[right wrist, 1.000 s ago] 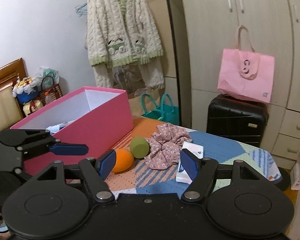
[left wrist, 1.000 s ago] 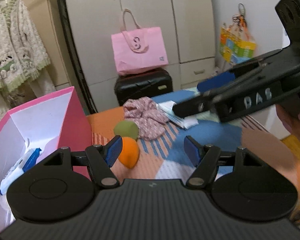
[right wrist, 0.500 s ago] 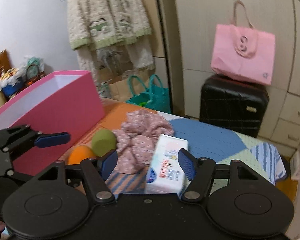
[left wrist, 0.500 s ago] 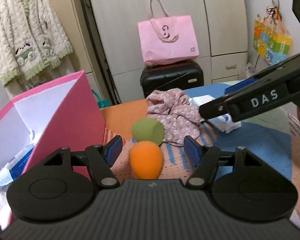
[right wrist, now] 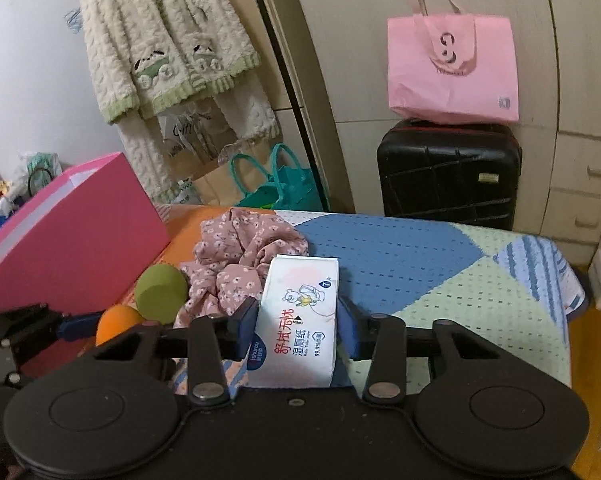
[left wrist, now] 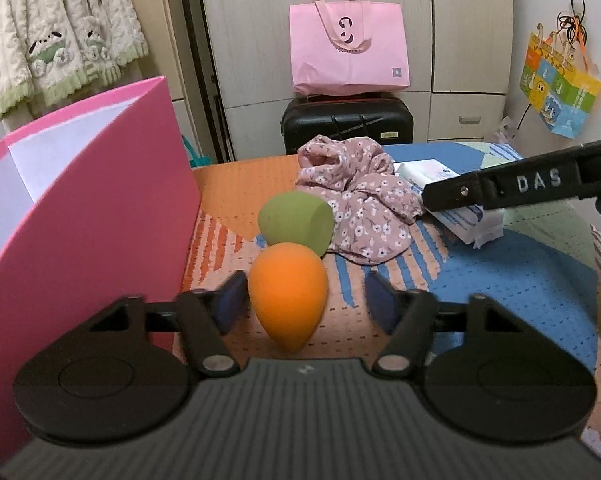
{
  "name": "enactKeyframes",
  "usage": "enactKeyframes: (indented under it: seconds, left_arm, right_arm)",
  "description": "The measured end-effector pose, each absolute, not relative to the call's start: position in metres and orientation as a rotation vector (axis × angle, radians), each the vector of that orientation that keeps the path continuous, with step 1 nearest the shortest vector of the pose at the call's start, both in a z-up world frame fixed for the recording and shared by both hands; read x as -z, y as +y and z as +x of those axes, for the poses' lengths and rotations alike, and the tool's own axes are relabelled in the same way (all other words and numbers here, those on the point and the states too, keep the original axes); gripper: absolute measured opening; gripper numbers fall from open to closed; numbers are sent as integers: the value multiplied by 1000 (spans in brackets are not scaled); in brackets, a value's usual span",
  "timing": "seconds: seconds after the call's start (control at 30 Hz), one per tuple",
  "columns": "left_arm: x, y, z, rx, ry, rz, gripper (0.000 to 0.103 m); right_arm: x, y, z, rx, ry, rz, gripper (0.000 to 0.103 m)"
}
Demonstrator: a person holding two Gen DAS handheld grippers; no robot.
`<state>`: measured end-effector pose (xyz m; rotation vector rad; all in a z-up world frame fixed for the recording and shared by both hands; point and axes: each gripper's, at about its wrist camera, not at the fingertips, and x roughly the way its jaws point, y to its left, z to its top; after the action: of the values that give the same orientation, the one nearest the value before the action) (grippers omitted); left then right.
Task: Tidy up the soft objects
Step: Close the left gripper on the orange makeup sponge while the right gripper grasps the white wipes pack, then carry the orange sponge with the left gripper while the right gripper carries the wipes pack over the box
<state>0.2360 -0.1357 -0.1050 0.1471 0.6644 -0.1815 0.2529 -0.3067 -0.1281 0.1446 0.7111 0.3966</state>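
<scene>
A bed (right wrist: 412,256) with a patchwork cover in orange, blue and pale green carries 5 things. A pink box (left wrist: 100,208) stands at its left edge. Beside the box lie an orange sponge (left wrist: 286,292) and a green sponge (left wrist: 296,220), touching. A floral scrunchie (left wrist: 360,200) and a wipes pack (right wrist: 300,320) lie toward the middle.

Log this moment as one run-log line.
left gripper: closing around orange sponge, right pad apart | right gripper: closing around wipes pack | pink box: open beside them

pink box (left wrist: 100,208) walling the left, bare blue bedspread (right wrist: 400,256) open on the right
</scene>
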Motion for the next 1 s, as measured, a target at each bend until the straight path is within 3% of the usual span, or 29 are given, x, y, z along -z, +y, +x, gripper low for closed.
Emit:
enactKeyframes:
  seconds: [0.1,0.4,1.0]
  left_arm:
    - [105,-134,237,162,656,150,38]
    - [107,-134,232,148,630,142,36]
    - [88,-123,186,233,638,80,36]
  right_arm:
    - [127,-300,249,-387,706,84,47]
    - [131,-285,242,-336,707,-19,46]
    - [121,-297,157,-282,708,38,46]
